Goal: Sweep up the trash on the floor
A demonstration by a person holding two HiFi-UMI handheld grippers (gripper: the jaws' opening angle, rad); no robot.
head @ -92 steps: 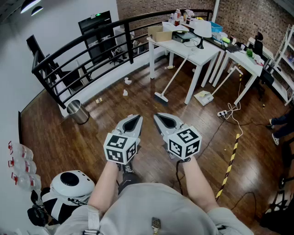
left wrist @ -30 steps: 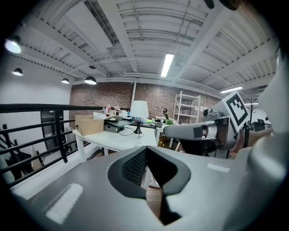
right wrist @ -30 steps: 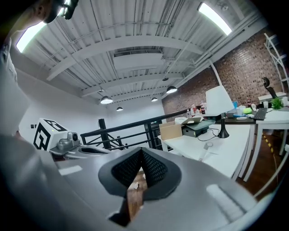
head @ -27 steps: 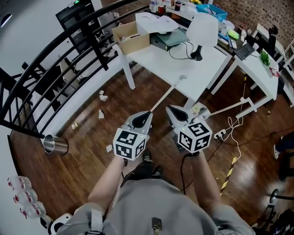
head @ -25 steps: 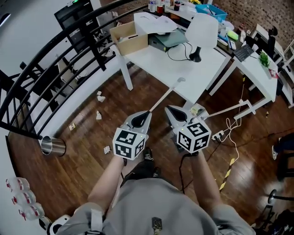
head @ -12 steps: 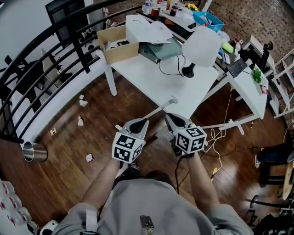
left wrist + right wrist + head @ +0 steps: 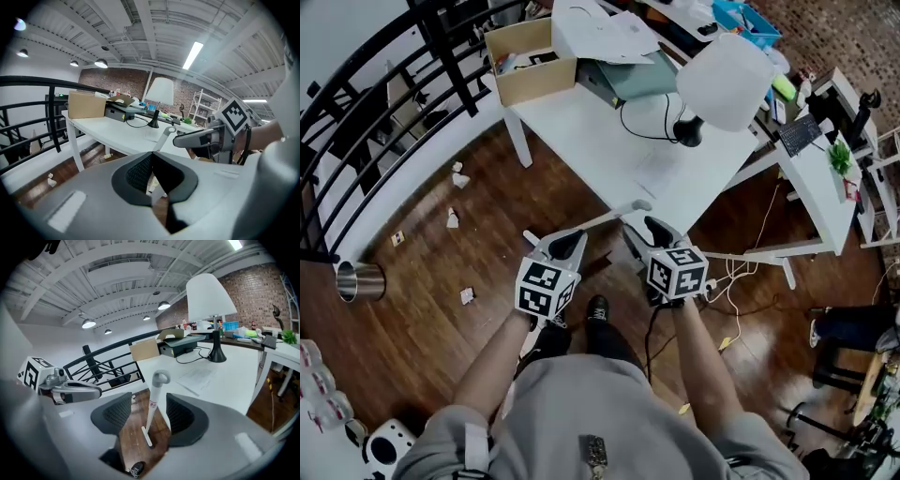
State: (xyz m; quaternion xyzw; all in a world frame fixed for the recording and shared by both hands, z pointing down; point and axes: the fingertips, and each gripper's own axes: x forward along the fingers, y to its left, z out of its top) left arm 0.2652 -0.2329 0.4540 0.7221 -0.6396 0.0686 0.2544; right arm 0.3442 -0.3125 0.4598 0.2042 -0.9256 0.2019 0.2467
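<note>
A white broom handle (image 7: pixel 614 214) with a loop at its top leans against the white table (image 7: pixel 609 141). In the right gripper view the handle (image 7: pixel 154 401) stands between my right gripper's (image 7: pixel 149 416) jaws. They are opening, and the pads do not touch it. My right gripper (image 7: pixel 652 232) is just right of the handle's top. My left gripper (image 7: pixel 565 246) is shut at the handle's lower left. Its closed tips (image 7: pixel 151 176) have the handle (image 7: pixel 164 137) just beyond them and nothing between them. Scraps of trash (image 7: pixel 452 218) lie on the wooden floor to the left.
A metal bin (image 7: pixel 356 279) stands at the far left under the black railing (image 7: pixel 356 94). The table carries a cardboard box (image 7: pixel 525 70), a white lamp (image 7: pixel 722 82) and cables. More cables (image 7: pixel 741 281) trail on the floor to the right. My shoes (image 7: pixel 598 309) are just behind the grippers.
I have walked up to the table and both grippers have sunk toward the broom handle. The right gripper's jaws have come apart around the handle; the left stays shut.
</note>
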